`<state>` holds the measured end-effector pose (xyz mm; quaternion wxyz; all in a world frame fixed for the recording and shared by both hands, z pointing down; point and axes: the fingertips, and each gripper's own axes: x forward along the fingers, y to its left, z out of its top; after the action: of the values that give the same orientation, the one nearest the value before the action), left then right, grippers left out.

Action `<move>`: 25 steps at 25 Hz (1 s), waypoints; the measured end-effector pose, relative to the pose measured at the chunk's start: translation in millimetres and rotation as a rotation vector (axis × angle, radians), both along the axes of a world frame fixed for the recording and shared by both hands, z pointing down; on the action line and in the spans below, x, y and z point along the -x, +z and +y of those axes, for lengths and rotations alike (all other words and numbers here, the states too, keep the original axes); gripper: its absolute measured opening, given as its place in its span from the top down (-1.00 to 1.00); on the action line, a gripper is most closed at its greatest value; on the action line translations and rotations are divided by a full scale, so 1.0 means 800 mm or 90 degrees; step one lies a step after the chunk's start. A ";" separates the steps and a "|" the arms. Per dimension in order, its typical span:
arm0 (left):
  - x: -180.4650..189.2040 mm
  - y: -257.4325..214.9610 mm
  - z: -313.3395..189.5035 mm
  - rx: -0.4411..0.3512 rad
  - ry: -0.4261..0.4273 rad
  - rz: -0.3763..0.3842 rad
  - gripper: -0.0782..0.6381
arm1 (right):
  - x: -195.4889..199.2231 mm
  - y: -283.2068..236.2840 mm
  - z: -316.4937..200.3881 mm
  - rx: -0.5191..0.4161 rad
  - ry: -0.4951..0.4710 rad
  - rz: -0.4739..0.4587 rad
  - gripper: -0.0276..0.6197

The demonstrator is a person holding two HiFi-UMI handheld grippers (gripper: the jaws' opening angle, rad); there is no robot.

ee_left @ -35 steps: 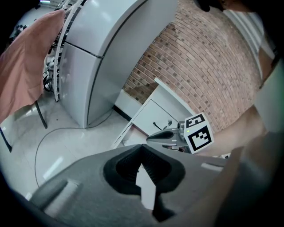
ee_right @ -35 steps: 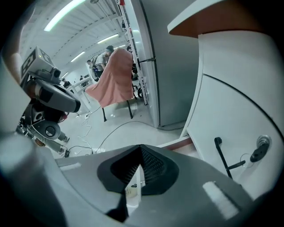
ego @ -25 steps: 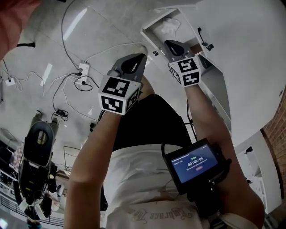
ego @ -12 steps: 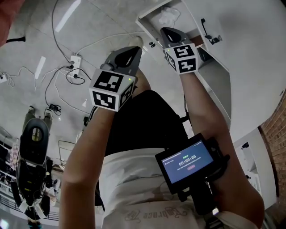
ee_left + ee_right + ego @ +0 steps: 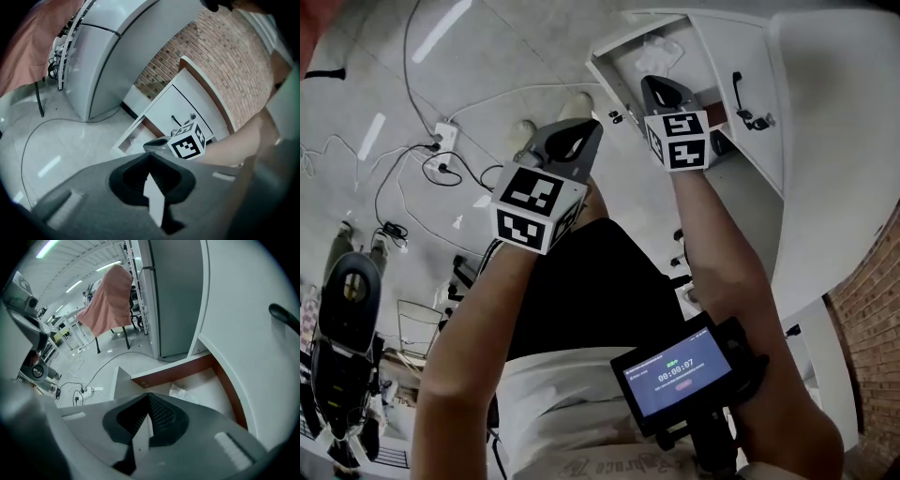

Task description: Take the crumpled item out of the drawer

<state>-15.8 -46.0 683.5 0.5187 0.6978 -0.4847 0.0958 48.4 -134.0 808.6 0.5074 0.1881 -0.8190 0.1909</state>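
The drawer (image 5: 609,73) stands open. The crumpled white item (image 5: 660,49) lies on the drawer floor toward its far end, untouched. My right tongs (image 5: 149,398) hover over the drawer's near edge, jaws together on nothing, with the item just beyond the tips. My left tongs (image 5: 149,158) hang off to the side over the tiled floor (image 5: 487,56), jaws also together and empty. I judge the opening done. Spreading the jaws, the grab and the lift-out are all left.

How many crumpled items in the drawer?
1: the crumpled item lies in the open drawer, just beyond the right gripper. That gripper covers part of the drawer, so more may hide.
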 end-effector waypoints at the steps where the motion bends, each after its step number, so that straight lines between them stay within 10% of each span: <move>1: 0.001 0.004 -0.002 -0.002 -0.001 -0.001 0.78 | -0.001 0.007 -0.003 -0.001 0.002 0.007 0.89; 25: 0.010 0.048 0.002 0.003 -0.046 0.007 0.78 | -0.051 0.135 -0.039 -0.001 0.046 0.164 0.60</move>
<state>-23.5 -44.0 721.5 0.5262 0.6788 -0.5068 0.0744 89.1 -165.4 916.5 0.6011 0.2410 -0.7398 0.1824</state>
